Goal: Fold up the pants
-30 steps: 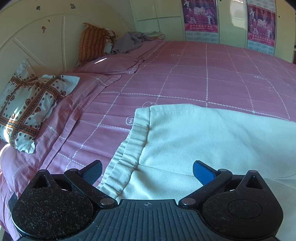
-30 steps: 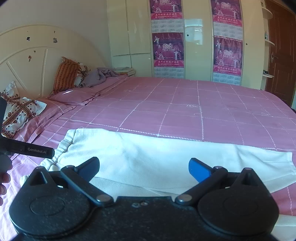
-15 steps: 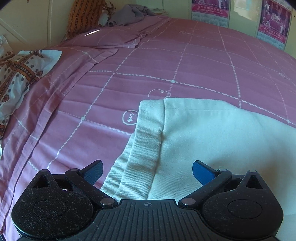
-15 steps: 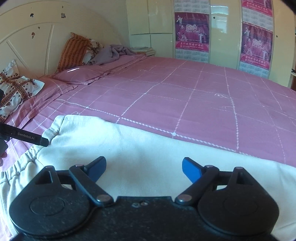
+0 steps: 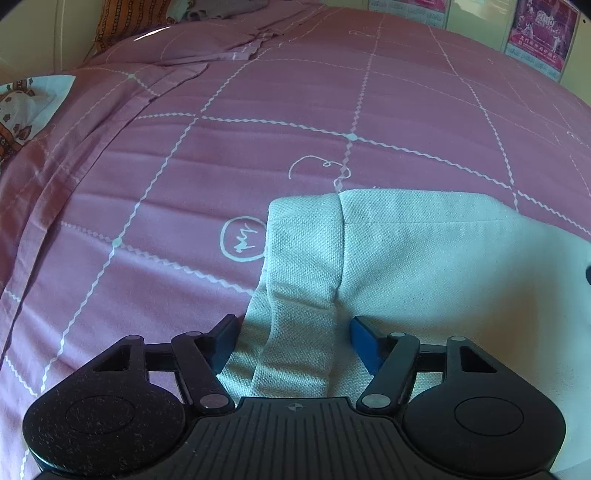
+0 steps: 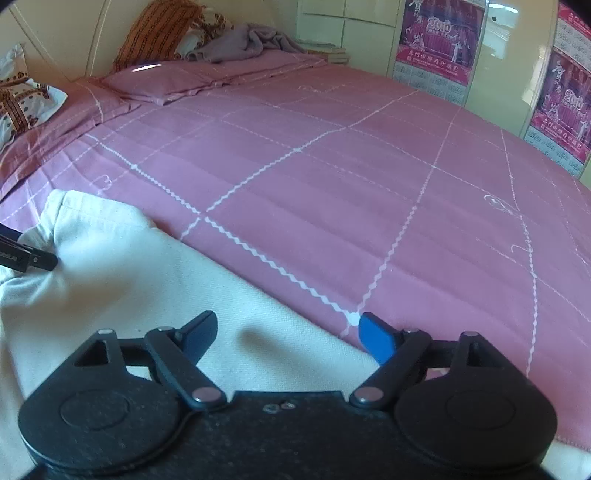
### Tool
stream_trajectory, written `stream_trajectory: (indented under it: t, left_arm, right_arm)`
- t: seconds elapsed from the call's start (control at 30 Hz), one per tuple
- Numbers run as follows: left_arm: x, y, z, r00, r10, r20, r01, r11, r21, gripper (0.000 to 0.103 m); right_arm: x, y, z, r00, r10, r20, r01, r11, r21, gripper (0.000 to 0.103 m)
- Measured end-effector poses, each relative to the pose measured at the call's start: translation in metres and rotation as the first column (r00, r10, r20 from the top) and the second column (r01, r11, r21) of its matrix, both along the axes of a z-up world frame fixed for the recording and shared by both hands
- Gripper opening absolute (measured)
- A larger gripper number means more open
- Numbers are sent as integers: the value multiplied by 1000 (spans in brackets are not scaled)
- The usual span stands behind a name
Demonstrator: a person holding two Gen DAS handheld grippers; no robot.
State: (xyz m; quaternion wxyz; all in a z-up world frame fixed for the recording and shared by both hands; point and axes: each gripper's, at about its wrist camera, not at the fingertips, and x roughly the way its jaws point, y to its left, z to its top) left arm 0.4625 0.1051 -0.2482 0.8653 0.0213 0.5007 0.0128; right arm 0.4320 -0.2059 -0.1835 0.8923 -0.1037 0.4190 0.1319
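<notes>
White pants [image 5: 424, 266] lie flat on the pink bed. In the left wrist view my left gripper [image 5: 293, 341] is low over the waistband [image 5: 303, 258], jaws partly closed with the waistband fabric between them but still a gap. In the right wrist view my right gripper [image 6: 286, 334] is open, low over the far edge of the pants [image 6: 129, 280], one fingertip over the pants and the other over the bedspread. The left gripper's finger [image 6: 33, 260] shows at the left edge, on the waistband.
The pink bedspread [image 6: 332, 177] with white grid lines stretches ahead. Pillows [image 6: 22, 99] and a striped cushion [image 6: 155, 33] lie by the headboard at far left, with a grey garment [image 6: 243, 44]. Wardrobe doors with posters [image 6: 439, 37] stand behind the bed.
Both grippers have dropped lower and closer to the pants. The left gripper's jaws have narrowed around the waistband. The right gripper has shifted right to the pants' far edge.
</notes>
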Motion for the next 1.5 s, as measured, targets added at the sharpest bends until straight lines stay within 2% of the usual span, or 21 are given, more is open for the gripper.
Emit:
stream_trajectory:
  t: [0.03, 0.1, 0.17, 0.2, 0.23, 0.27, 0.33, 0.47, 0.57, 0.63, 0.77, 0.87, 0.9, 0.93, 1.0, 1.03, 1.13, 1.3, 1.37, 1.47, 1.5]
  left_arm:
    - [-1, 0, 0, 1000, -2, 5, 2, 1000, -5, 63]
    - [-3, -1, 1, 1000, -4, 10, 4, 1000, -3, 61]
    - [-5, -4, 4, 1000, -13, 16, 13, 1000, 18, 55]
    - [-6, -8, 5, 1000, -18, 20, 17, 999, 35, 50]
    - [-8, -13, 7, 1000, -20, 23, 19, 999, 51, 45]
    - [-11, -16, 8, 999, -17, 27, 15, 998, 66, 43]
    - [-17, -19, 13, 999, -18, 39, 14, 996, 87, 36]
    - [-40, -7, 34, 996, -22, 84, 16, 998, 68, 35]
    - [-75, 6, 55, 993, -35, 108, 31, 999, 38, 35]
    - [-104, 14, 65, 993, -41, 108, 40, 999, 14, 35]
    - [-154, 25, 72, 996, -35, 79, 36, 999, -17, 36]
    - [-183, 35, 70, 1000, -1, 17, 2, 997, -73, 41]
    - [-192, 39, 71, 1000, 16, 6, -15, 994, -104, 48]
    - [-203, 46, 73, 999, 41, -8, -42, 988, -149, 62]
    - [-221, 62, 76, 995, 96, -36, -103, 956, -275, 86]
    - [-230, 70, 77, 990, 135, -38, -140, 934, -330, 89]
    - [-252, 85, 75, 976, 206, -72, -216, 854, -473, 91]
    - [-256, 83, 49, 958, 245, -148, -283, 736, -615, 91]
    - [-251, 78, 37, 953, 252, -167, -300, 726, -619, 91]
    - [-247, 73, 19, 938, 281, -205, -346, 693, -632, 89]
    - [-248, 72, 17, 931, 298, -212, -363, 684, -633, 79]
  right_arm:
    - [6, 1, -5, 1000, 4, -22, -4, 1000, -14, 70]
    - [9, 1, -13, 999, 17, -44, -18, 1000, -9, 68]
    - [5, 1, -14, 998, 40, -48, -39, 999, 23, 47]
    - [2, 3, -12, 998, 50, -49, -48, 998, 26, 28]
    - [-3, 6, -11, 997, 61, -45, -60, 998, 8, 15]
    - [-8, 10, -9, 996, 75, -39, -76, 997, -17, 11]
    - [-24, 14, -3, 996, 86, -7, -87, 996, -35, 9]
    - [-82, 18, 31, 989, 110, 99, -110, 994, -3, 9]
    - [-152, 23, 57, 977, 168, 134, -175, 984, 38, 9]
    - [-197, 27, 61, 975, 182, 125, -192, 979, 68, 9]
    - [-273, 47, 34, 985, 170, 33, -172, 980, 103, 9]
    - [-293, 58, -3, 990, 120, -71, -112, 989, 100, 26]
    - [-297, 57, -7, 993, 99, -62, -92, 990, 108, 28]
    - [-299, 56, -5, 995, 83, -51, -76, 990, 119, 32]
    - [-304, 50, 4, 997, 31, -65, -19, 984, 179, 37]
    - [-305, 45, 10, 998, 7, -67, 7, 978, 208, 42]
    - [-307, 26, 18, 993, -74, -87, 95, 958, 271, 49]
    - [-310, -3, 7, 958, -217, -186, 270, 900, 342, 49]
    - [-309, -12, 4, 941, -259, -215, 326, 865, 382, 50]
    - [-304, -20, 2, 912, -312, -267, 401, 816, 416, 50]
    - [-301, -22, 2, 900, -332, -282, 427, 801, 421, 50]
